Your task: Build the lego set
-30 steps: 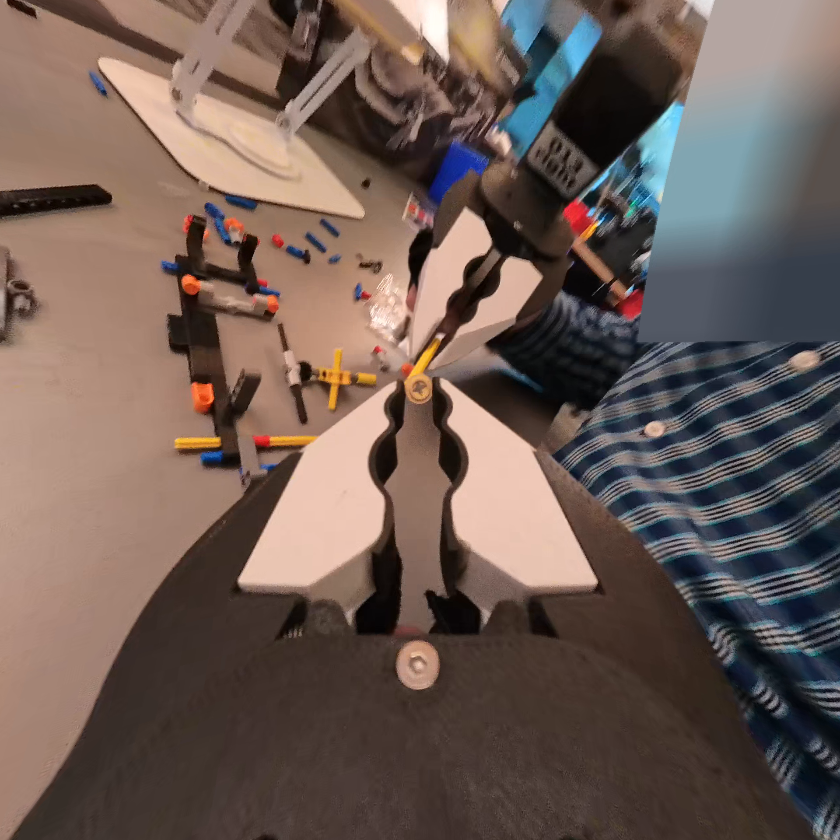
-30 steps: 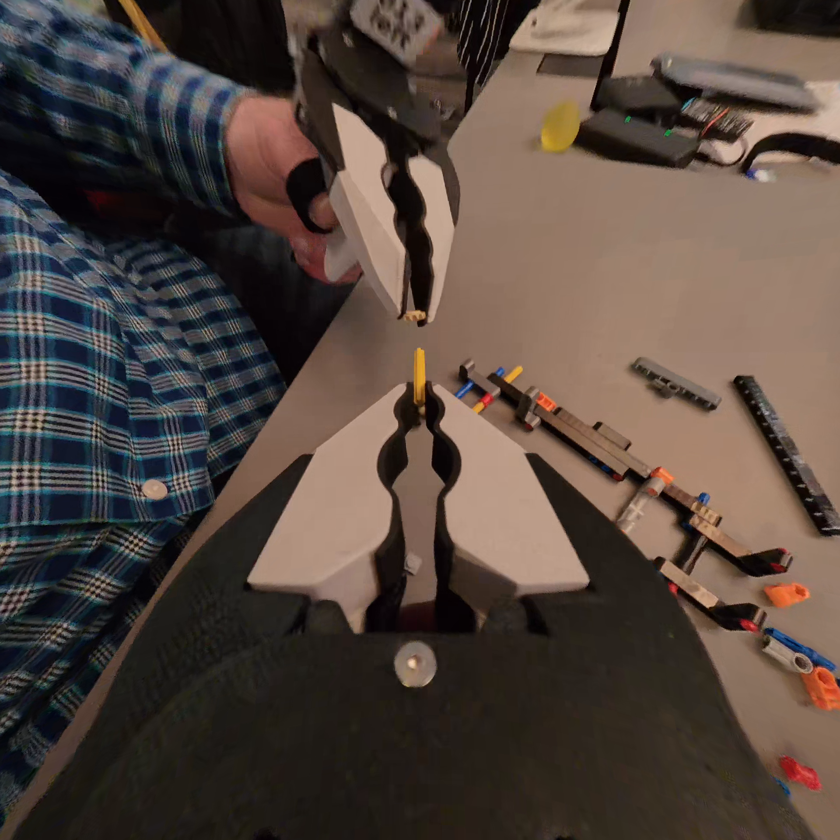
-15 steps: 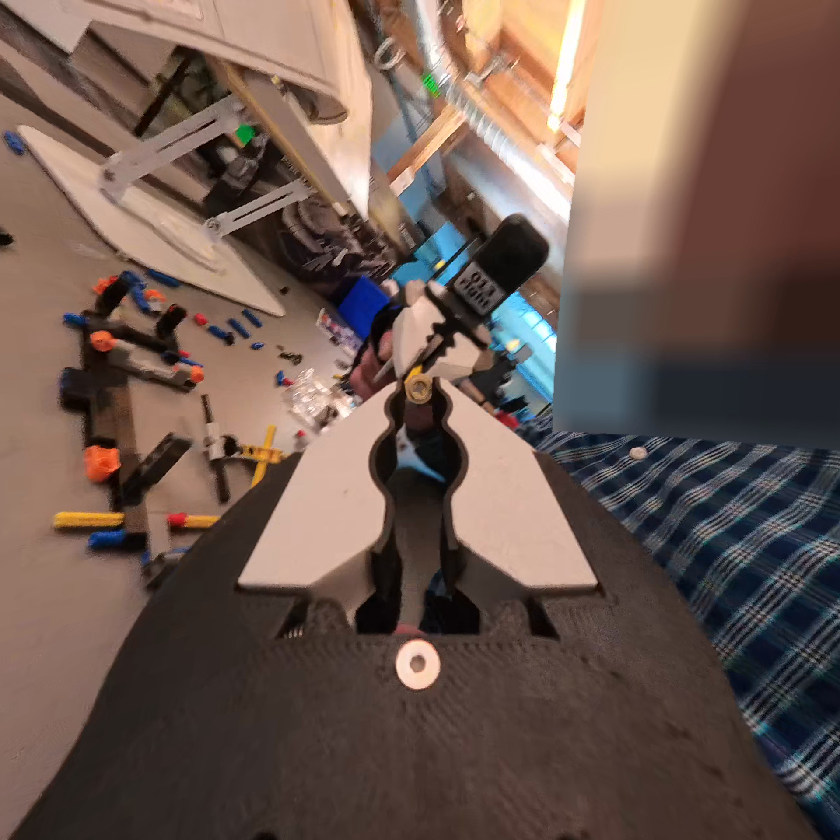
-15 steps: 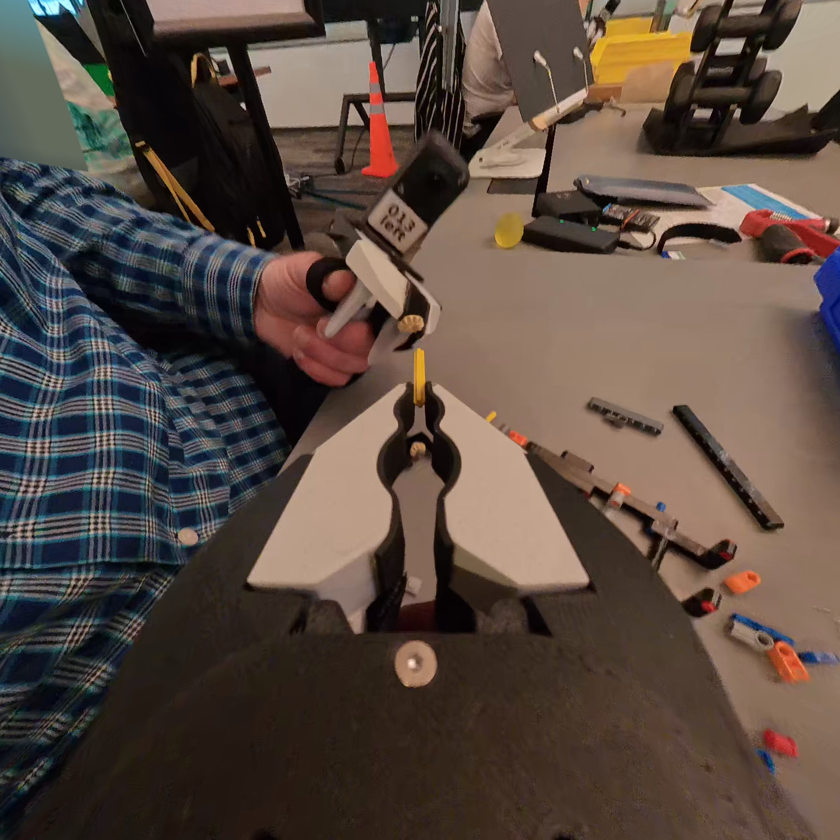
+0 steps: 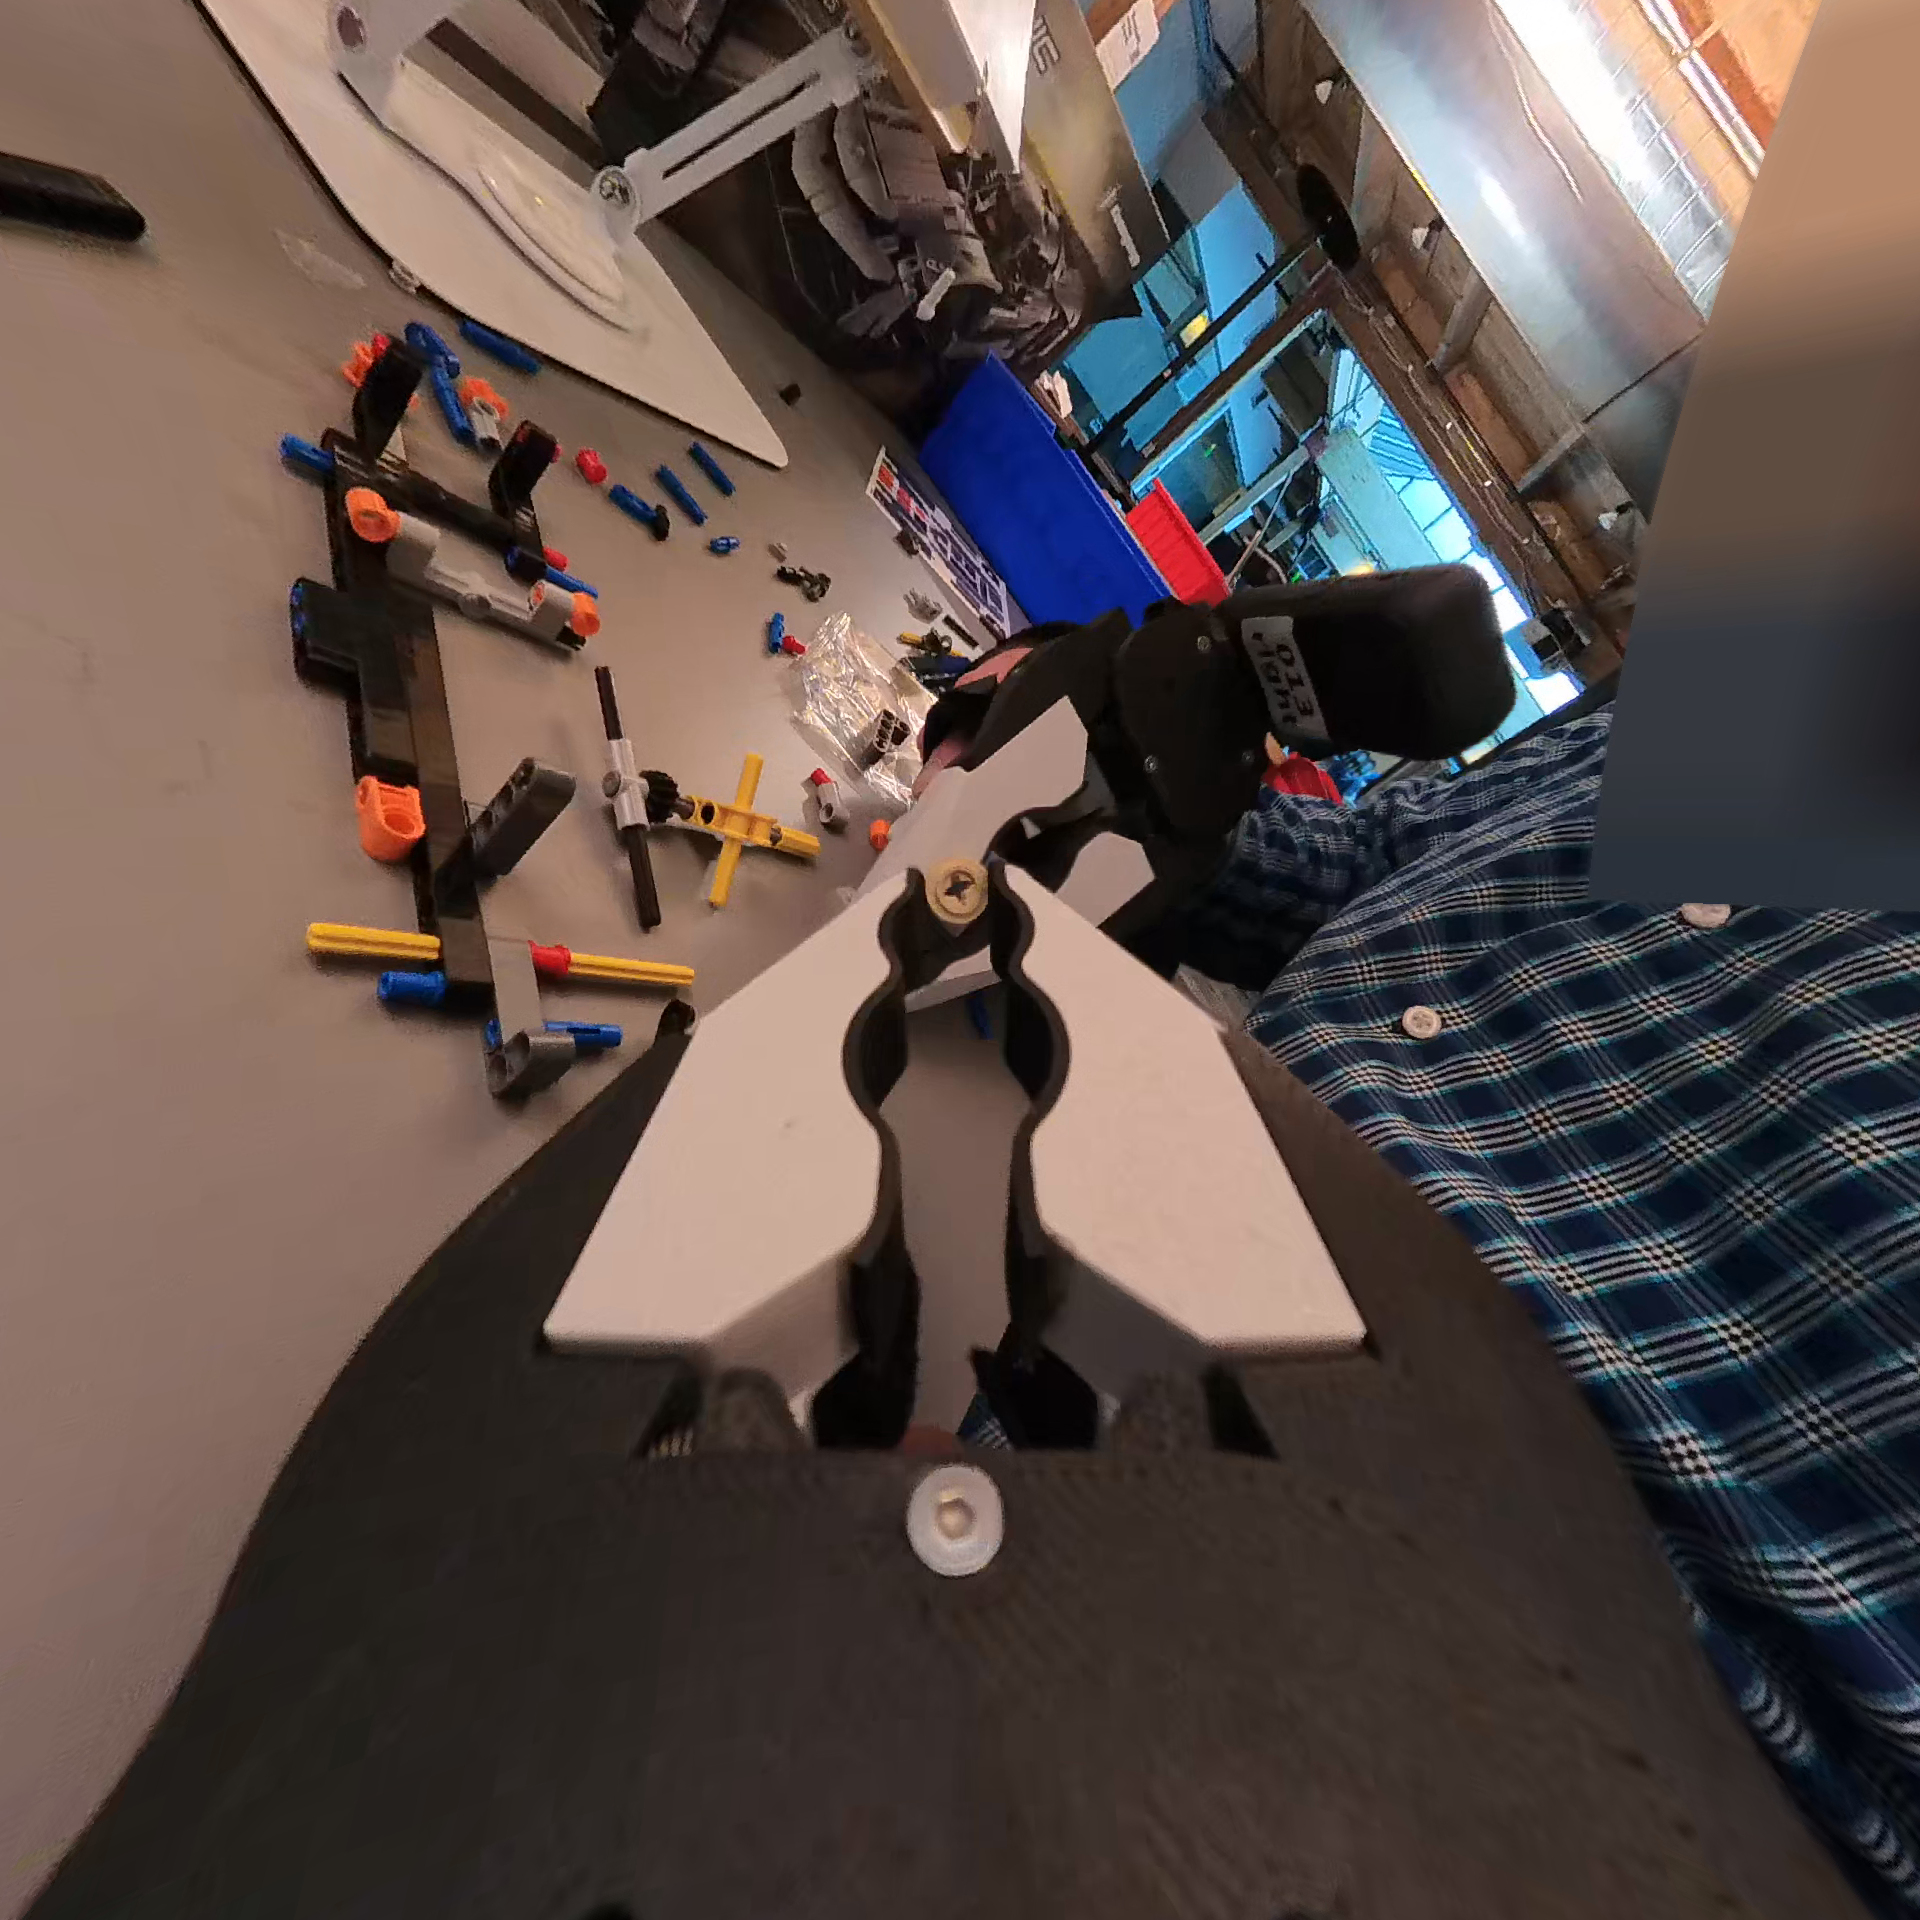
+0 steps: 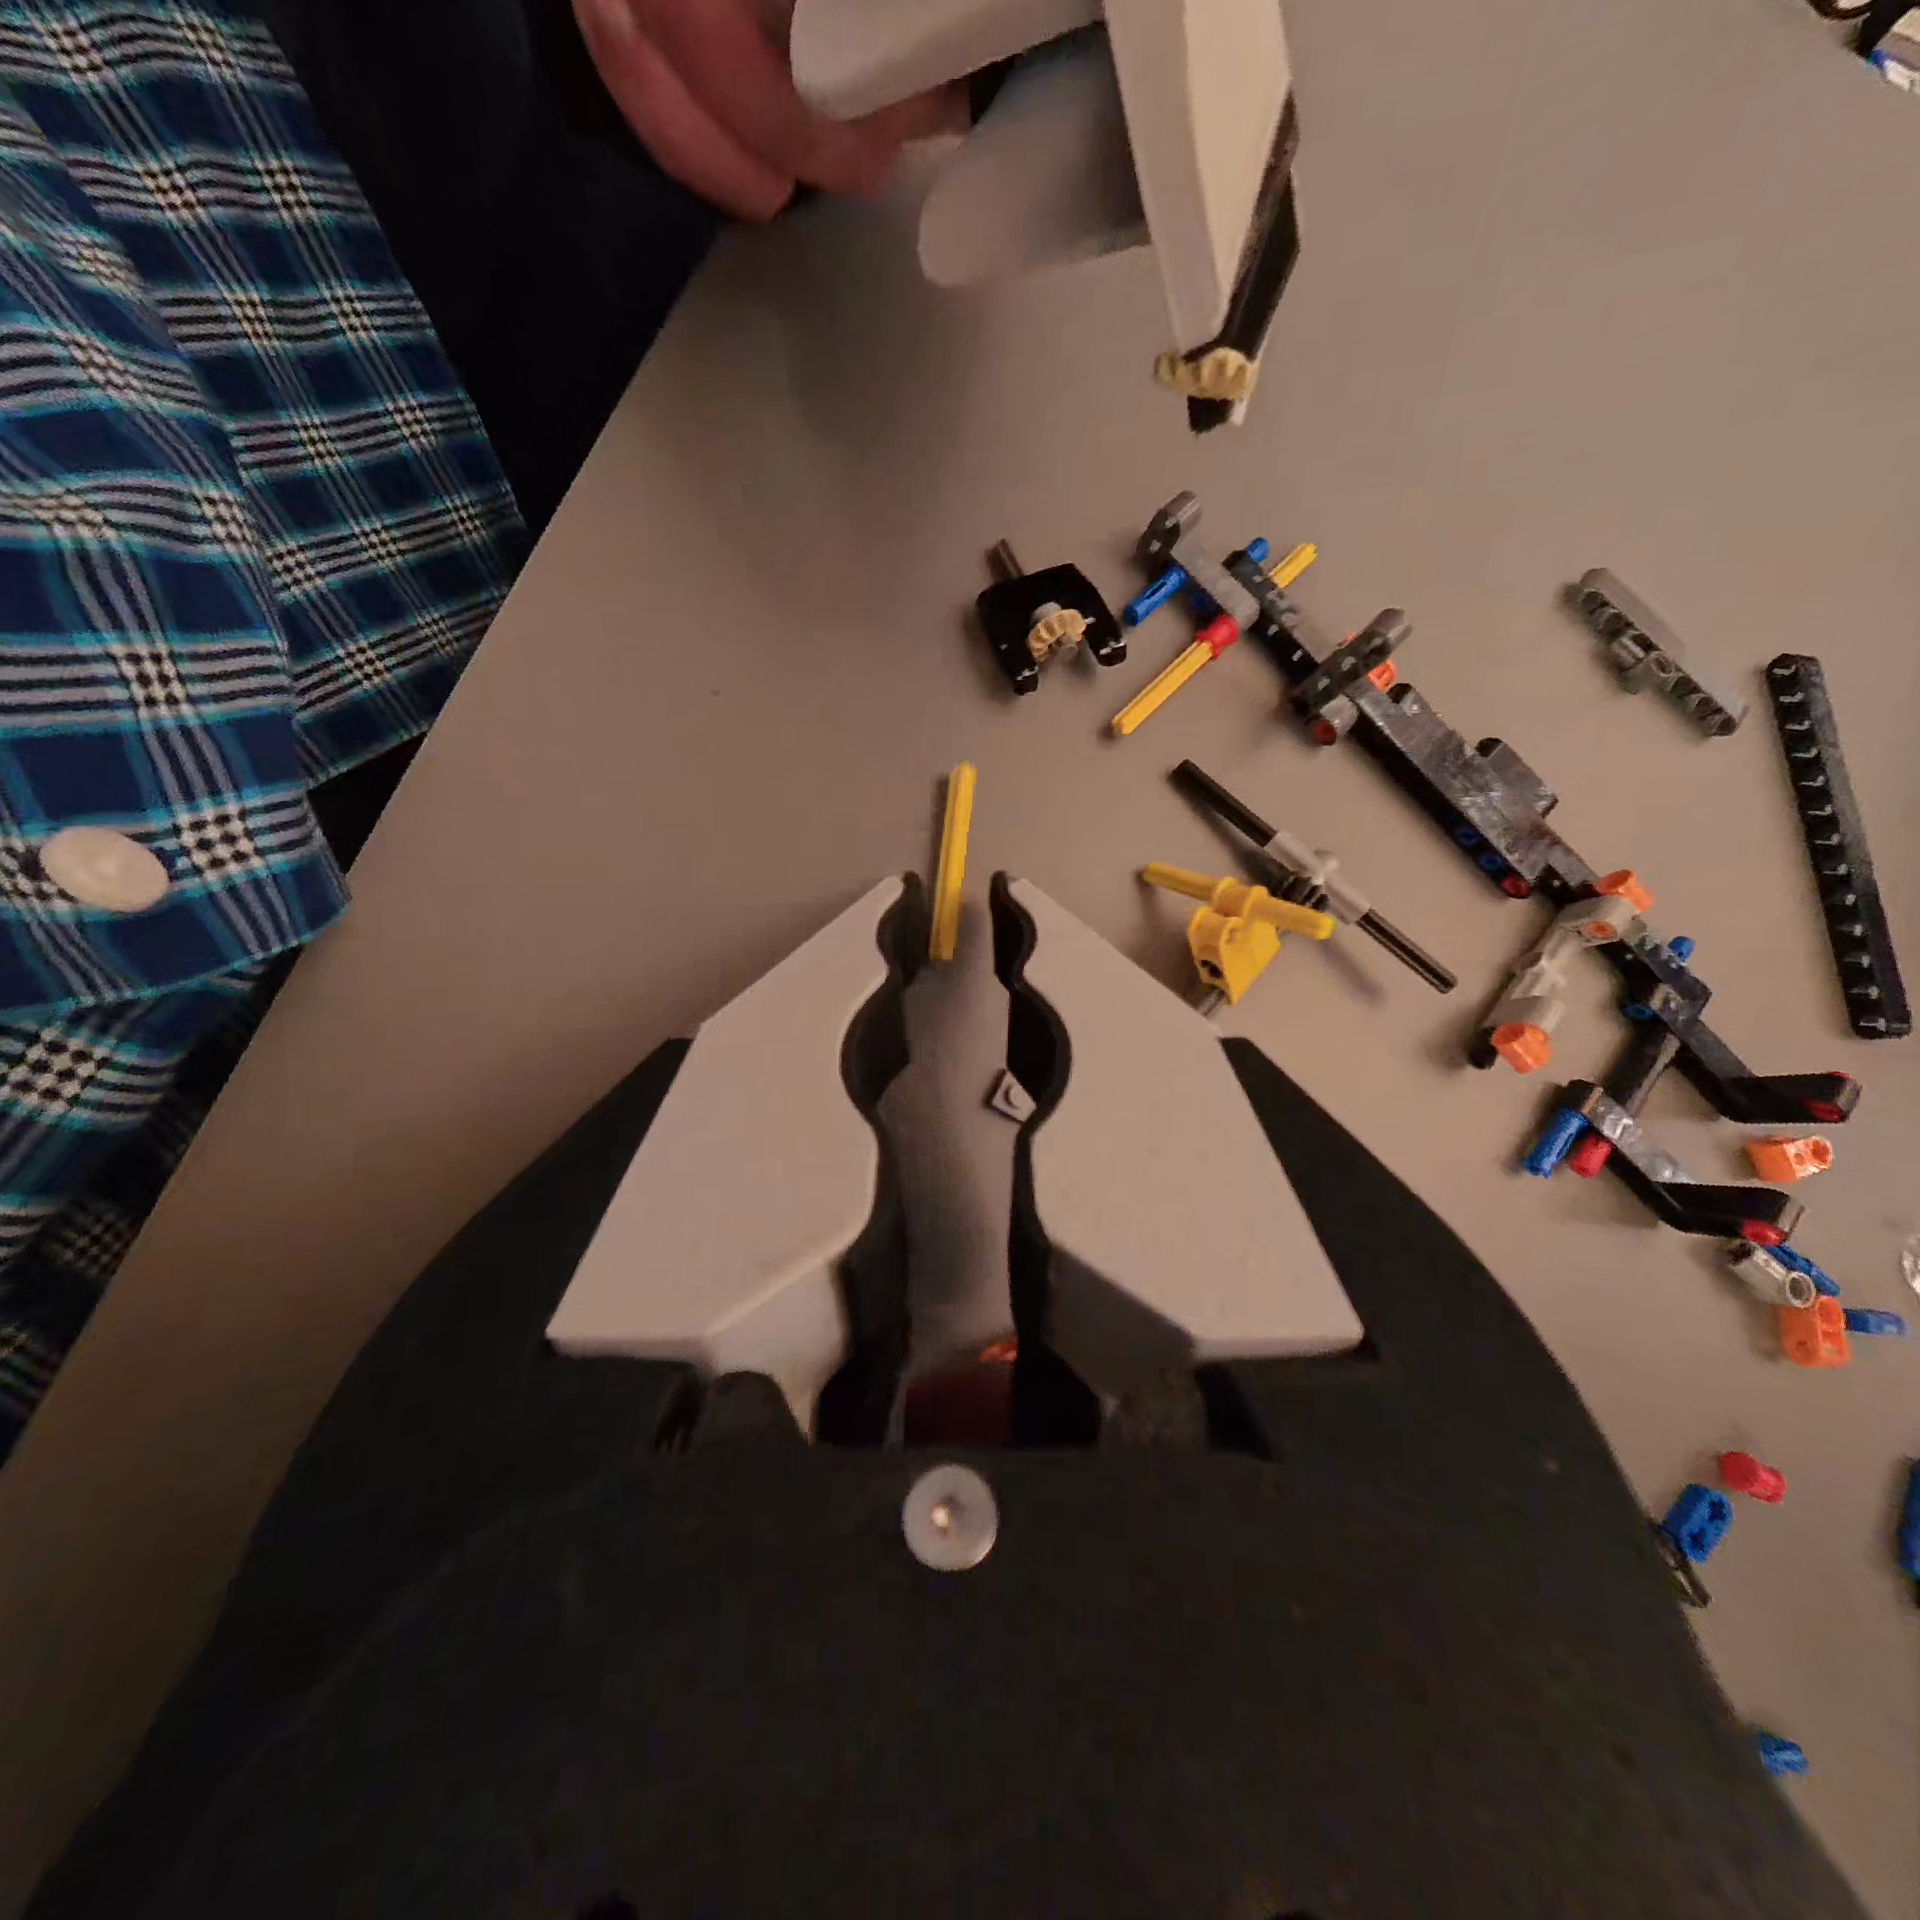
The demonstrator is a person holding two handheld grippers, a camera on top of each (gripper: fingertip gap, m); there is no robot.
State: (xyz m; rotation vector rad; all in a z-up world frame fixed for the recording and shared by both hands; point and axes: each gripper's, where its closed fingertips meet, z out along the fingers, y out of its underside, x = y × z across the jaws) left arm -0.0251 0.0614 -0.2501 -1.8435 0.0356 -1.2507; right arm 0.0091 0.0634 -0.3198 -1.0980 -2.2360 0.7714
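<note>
My left gripper [image 5: 956, 883] is shut on a small tan gear [image 5: 956, 894]. In the right wrist view the left gripper [image 6: 1210, 400] hangs above the table with the gear [image 6: 1205, 372] at its tips. My right gripper [image 6: 951, 894] has its jaws parted. A thin yellow axle [image 6: 951, 862] stands between the fingertips, close to the left one and apart from the right one. The gear and the axle are well apart. The long black chassis assembly [image 6: 1455, 769] lies on the grey table [image 6: 727, 727], to the right.
A black frame with a tan gear [image 6: 1049, 629], a yellow connector on a black axle [image 6: 1236, 925], a long black beam [image 6: 1834, 842], a grey beam [image 6: 1652, 649] and orange and blue bits lie around. The table edge and a plaid shirt [image 6: 208, 520] are to the left. A white base board [image 5: 499, 229] stands at the back. The grippers' ends are close to 8 centimeters from one another. My left tips are roughly 15 centimeters from the grey beam [image 6: 1652, 649].
The right gripper's jaws have parted around the yellow axle and it has dropped close to the table. The left gripper with the gear has moved away from the axle tip.
</note>
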